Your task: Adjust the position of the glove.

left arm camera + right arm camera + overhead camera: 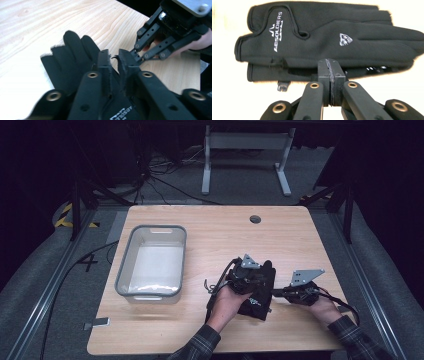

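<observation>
We had a pair of black gloves [324, 42] lying flat on the wooden table [210, 227], at about four o'clock from the grey bin [151, 261]. They looked soft, light and floppy, so an edge near the cuff seemed best to pinch. Our left gripper [113, 58] hung over them, jaws a little apart. Our right gripper [329, 68], at their three o'clock, had its jaws pressed together, holding nothing.

Black glove [324, 42] with white lettering – pale wooden table [210, 227] – grey-rimmed bin [151, 261], white inside.
</observation>
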